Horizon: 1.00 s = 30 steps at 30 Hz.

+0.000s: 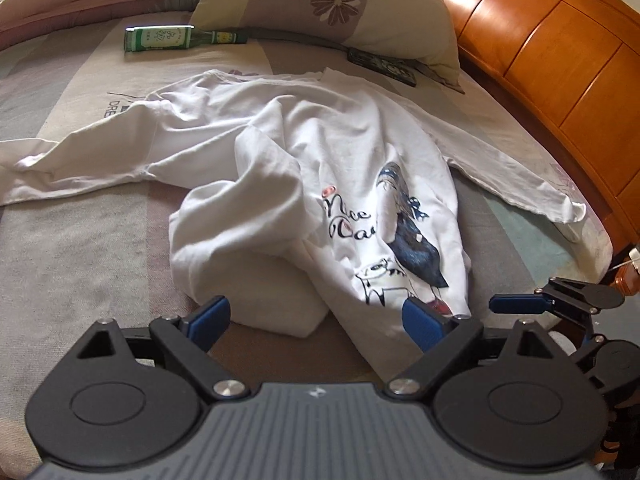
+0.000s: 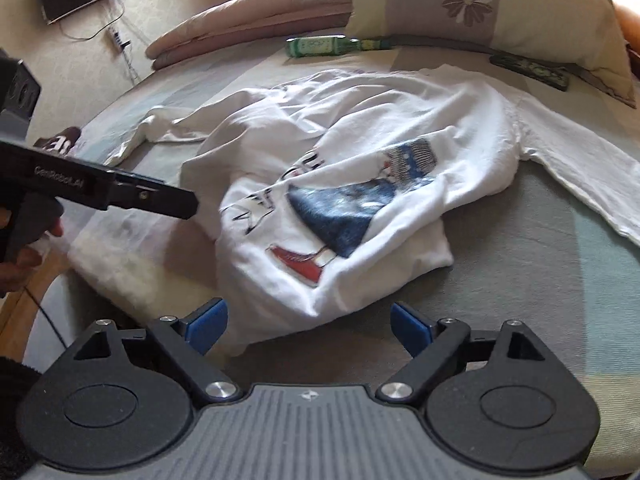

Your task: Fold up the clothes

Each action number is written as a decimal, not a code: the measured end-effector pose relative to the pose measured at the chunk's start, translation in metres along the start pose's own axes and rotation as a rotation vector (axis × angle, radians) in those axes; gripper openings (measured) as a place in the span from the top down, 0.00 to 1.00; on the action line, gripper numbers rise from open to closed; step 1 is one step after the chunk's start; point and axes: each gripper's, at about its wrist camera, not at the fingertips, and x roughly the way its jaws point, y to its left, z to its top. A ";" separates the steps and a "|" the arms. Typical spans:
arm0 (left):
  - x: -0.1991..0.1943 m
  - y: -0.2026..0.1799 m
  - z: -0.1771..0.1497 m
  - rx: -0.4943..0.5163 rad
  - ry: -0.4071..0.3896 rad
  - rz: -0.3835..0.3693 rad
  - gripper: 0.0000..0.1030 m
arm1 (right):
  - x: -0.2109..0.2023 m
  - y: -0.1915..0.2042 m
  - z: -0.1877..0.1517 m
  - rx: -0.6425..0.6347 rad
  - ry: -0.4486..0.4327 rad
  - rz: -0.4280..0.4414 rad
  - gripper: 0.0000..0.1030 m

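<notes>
A white long-sleeved shirt lies crumpled in the middle of a bed, its printed front facing up and showing a figure in a blue dress with red shoes beside looping black script. One sleeve runs out flat toward the carved wooden headboard; the other trails off the opposite way across the striped grey and beige bedcover. The near hem is bunched and folded over on itself, leaving a thick wad of cloth closest to the cameras.

The left gripper hangs low over that near hem with its blue-padded fingers spread wide, cloth lying between them but not pinched. The right gripper sits likewise at the shirt's near edge, fingers wide apart and empty. In the left wrist view its blue finger tip shows at the right side, just beside the bed's edge. In the right wrist view the left gripper's black body comes in from the left, held by a hand.

Behind the shirt, a green glass bottle lies on its side near a flowered pillow, with a dark remote control tucked against the pillow's lower edge. A folded pink quilt lies along the far side.
</notes>
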 end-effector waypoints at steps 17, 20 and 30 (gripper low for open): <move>0.042 0.039 0.026 -0.117 0.025 -0.142 0.09 | 0.029 0.025 0.022 0.013 0.002 0.202 0.07; 0.045 0.047 0.047 -0.112 -0.005 -0.137 0.09 | 0.025 0.016 0.046 -0.032 -0.055 0.149 0.07; 0.077 0.074 0.096 -0.110 -0.044 -0.119 0.08 | 0.067 -0.042 0.112 -0.037 -0.118 0.042 0.07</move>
